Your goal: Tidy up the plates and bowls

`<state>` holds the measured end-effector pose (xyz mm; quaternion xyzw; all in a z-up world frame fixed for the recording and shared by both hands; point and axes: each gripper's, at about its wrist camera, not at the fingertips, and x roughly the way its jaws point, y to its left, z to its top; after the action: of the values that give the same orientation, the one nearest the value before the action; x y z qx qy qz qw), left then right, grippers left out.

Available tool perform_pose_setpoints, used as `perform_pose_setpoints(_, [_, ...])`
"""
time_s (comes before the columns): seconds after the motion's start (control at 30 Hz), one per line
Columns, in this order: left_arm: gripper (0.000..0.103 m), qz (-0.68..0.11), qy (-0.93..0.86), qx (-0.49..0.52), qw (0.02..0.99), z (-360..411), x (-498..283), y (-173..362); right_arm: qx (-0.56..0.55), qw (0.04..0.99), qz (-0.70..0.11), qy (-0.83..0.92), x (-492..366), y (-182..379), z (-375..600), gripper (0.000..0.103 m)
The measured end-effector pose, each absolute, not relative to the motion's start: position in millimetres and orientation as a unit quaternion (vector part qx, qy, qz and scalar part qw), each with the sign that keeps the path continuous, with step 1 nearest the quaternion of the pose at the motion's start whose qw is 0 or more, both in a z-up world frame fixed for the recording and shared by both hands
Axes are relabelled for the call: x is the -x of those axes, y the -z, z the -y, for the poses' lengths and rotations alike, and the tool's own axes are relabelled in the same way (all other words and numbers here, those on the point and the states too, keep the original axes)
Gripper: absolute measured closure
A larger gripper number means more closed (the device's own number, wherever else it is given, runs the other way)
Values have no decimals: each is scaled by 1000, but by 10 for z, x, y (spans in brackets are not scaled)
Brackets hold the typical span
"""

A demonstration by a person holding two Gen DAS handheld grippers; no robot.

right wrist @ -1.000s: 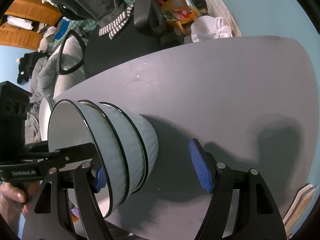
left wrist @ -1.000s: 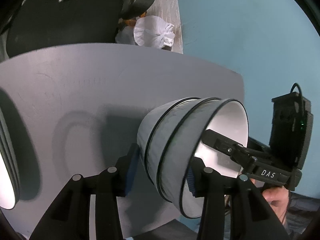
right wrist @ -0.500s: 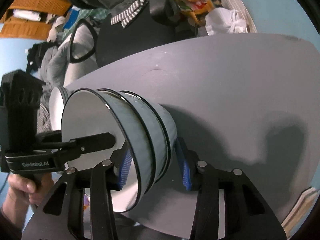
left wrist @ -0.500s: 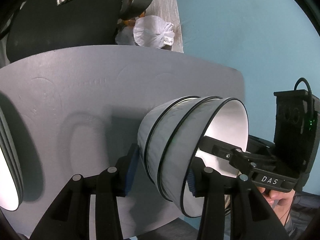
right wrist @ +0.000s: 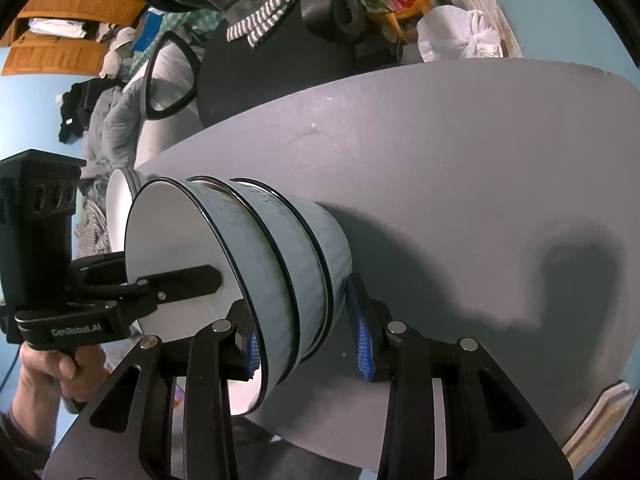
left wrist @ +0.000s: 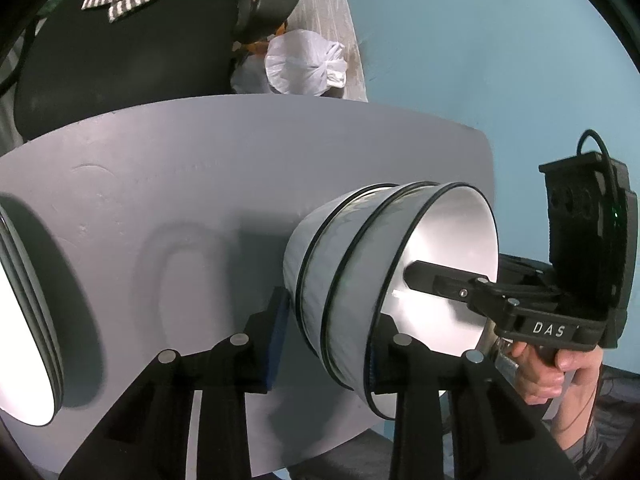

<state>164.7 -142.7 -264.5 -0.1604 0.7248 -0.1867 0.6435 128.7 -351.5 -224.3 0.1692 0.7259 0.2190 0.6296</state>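
A stack of three nested pale bowls with dark rims (left wrist: 352,280) stands on the grey table (left wrist: 200,184); it also shows in the right wrist view (right wrist: 280,260). My left gripper (left wrist: 324,332) is closed around the stack, one finger inside the top bowl and one outside by its base. My right gripper (right wrist: 308,340) is closed on the same stack from the opposite side, one blue pad (right wrist: 362,340) against the base and the other inside the rim. A stack of white plates (left wrist: 24,320) sits at the far left; it shows behind the bowls in the right wrist view (right wrist: 118,208).
A black office chair (left wrist: 120,48) stands behind the table's far edge, with a white plastic bag (left wrist: 304,64) beside it. A blue wall lies to the right. A second chair and piled clothes (right wrist: 120,92) are at the left in the right wrist view.
My right gripper has closed from wide open onto the bowl stack. The left gripper keeps its hold, and the stack has barely moved.
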Motion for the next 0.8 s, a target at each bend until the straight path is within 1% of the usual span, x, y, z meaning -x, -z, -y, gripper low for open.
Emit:
perform_pose_setpoints(0.13, [72, -725, 189, 148, 646, 1435, -1656, 2639, -172, 629, -726, -219, -1283, 2248, 3503, 67])
perform_pose_setpoints(0.33, [72, -726, 188, 142, 646, 1431, -1678, 2644, -137, 654, -716, -205, -1230, 2168, 3404, 66])
perform_pose_setpoints(0.4, [73, -727, 187, 138, 645, 1453, -1685, 2654, -128, 654, -718, -202, -1240, 2159, 3394, 68])
perform_pose_setpoints(0.47, [73, -730, 188, 131, 644, 1466, -1689, 2644, -128, 652, -721, -198, -1252, 2159, 3412, 74])
perform_pose_setpoints(0.53, [74, -731, 189, 125, 643, 1487, -1696, 2643, -137, 647, -725, -194, -1275, 2173, 3449, 76])
perform_pose_setpoints(0.8, [75, -732, 186, 127, 644, 1488, -1667, 2624, -136, 645, -728, -191, -1287, 2180, 3465, 76])
